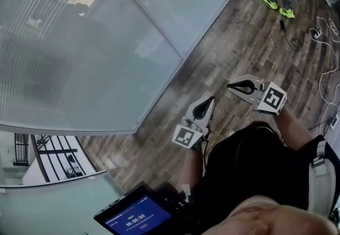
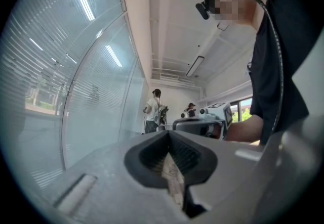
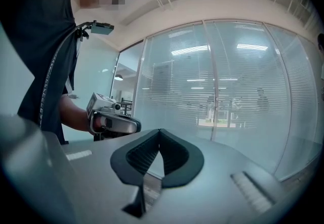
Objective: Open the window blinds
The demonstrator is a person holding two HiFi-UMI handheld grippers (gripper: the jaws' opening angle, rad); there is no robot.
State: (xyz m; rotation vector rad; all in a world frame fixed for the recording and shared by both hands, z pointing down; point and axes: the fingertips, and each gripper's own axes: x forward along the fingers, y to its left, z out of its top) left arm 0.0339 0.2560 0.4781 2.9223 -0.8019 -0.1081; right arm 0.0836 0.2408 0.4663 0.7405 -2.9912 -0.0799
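Closed window blinds [image 1: 79,43] with thin horizontal slats hang behind tall glass panels on the left of the head view. They also show in the left gripper view as the blinds [image 2: 50,66] and in the right gripper view as the blinds [image 3: 228,91]. My left gripper [image 1: 207,101] is held level over the wooden floor, a little way from the glass, its jaws shut with nothing between them. My right gripper [image 1: 230,86] hangs beside it, further right, also shut and empty. Each gripper view shows the other one: the right gripper [image 2: 202,122] and the left gripper [image 3: 114,123].
A person in bright yellow-green shoes [image 1: 279,5] stands at the far right end of the floor, near loose white cables [image 1: 324,32]. A device with a blue screen [image 1: 135,219] sits at my chest. Two people [image 2: 154,112] stand far down the room. A black railing [image 1: 48,157] shows low left.
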